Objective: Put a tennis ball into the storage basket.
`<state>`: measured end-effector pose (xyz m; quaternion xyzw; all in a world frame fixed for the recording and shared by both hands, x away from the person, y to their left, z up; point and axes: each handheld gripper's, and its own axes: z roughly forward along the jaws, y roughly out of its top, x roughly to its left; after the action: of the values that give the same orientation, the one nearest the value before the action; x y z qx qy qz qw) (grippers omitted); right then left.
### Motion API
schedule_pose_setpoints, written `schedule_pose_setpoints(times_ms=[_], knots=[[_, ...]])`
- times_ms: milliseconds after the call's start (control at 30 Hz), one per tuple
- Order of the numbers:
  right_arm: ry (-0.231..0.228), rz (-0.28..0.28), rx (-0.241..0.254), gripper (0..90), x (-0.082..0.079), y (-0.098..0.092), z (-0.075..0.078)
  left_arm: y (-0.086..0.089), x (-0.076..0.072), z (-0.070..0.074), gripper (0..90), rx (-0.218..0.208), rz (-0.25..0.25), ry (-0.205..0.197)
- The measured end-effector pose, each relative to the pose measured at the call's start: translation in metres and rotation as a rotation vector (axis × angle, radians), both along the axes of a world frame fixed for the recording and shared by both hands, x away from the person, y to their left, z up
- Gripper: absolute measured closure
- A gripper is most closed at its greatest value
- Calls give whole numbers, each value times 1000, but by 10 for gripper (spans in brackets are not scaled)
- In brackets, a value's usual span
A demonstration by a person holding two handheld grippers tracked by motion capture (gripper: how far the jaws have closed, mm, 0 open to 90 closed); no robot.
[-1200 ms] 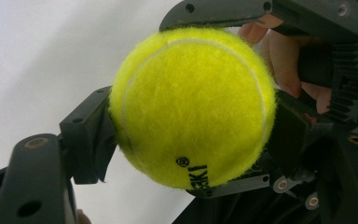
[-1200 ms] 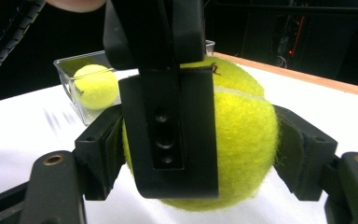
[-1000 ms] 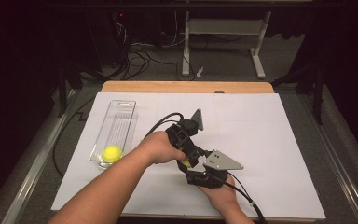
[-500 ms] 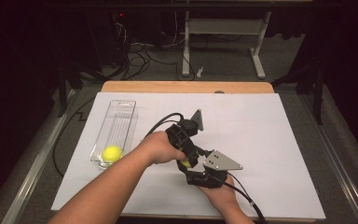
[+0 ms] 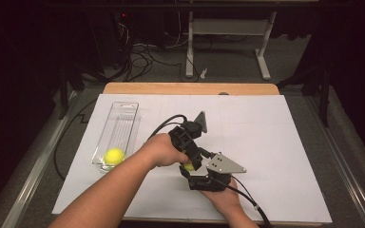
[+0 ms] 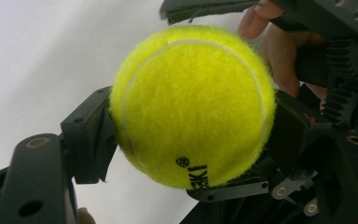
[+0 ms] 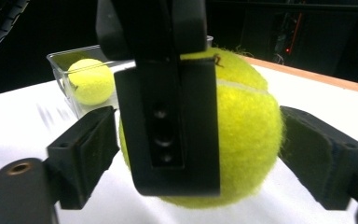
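Nothing on the table had shifted since the earlier frame, and both hands sat where they were; the one change was that my right tongs (image 7: 200, 154) had just been opening. In the right gripper view their two black jaws stood clear of the tennis ball (image 7: 242, 140) on either side, with the ball between them but gaps showing at both pads, so I counted them as released. My left tongs (image 6: 191, 135) were clenched on that same ball (image 6: 191, 107): in the left gripper view both pads pressed into its fuzz, left and right.

In the high view the ball (image 5: 188, 166) showed as a small yellow patch just below the centre of the frame, wedged between the left tongs (image 5: 193, 156) and the right tongs (image 5: 192, 172), above the white sheet covering the table (image 5: 266, 142). A second tennis ball (image 5: 114, 156) lay at the near end of the clear plastic tray (image 5: 120, 124) toward the left of the frame; it also showed at the upper left of the right gripper view.

As I judged it, this was a handover from right to left, and it was nearly done: the left side had the grip and the right had let go. What remained, I reckoned, was to draw the right tongs back and carry the ball over to the tray beside the other one.
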<state>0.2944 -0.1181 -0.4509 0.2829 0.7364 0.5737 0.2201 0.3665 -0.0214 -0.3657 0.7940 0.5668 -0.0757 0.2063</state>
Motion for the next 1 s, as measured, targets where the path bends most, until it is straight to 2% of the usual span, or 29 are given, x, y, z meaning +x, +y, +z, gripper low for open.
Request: schedule_pose_setpoints(times_ms=[167, 300, 633, 1000], knots=[[17, -10, 4, 60, 1, 0, -1, 3, 2, 0, 268, 9, 17, -10], [19, -12, 2, 9, 2, 1, -1, 5, 3, 0, 268, 26, 11, -17], [31, -3, -10, 5, 1, 0, -2, 14, 7, -1, 268, 54, 32, -51], [31, -19, -35, 5, 1, -6, -3, 30, 14, -5, 268, 60, 63, -50]])
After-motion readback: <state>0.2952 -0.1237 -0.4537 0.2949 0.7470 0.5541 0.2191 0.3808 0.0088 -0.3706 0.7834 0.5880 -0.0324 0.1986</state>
